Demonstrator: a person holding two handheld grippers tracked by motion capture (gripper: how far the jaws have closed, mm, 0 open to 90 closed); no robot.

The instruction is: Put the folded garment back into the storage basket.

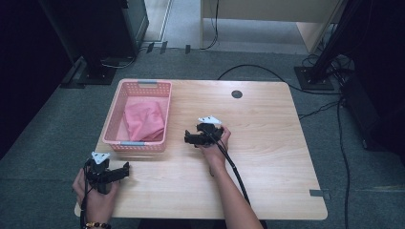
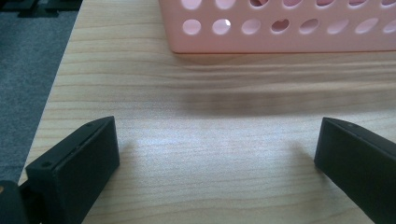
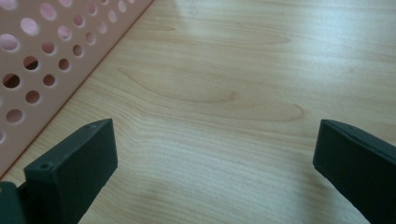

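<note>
Left gripper (image 1: 125,168) wide open, empty, at 7 o'clock | right gripper (image 1: 187,138) wide open, empty, centre | pink cloth (image 1: 144,120) in basket (image 1: 125,141), 10 o'clock | risk: low jaw snags basket wall, drags it.

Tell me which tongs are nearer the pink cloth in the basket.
Right. The right tongs sit just off the basket's right wall, level with the pink cloth; the left tongs hang below its near wall.
</note>
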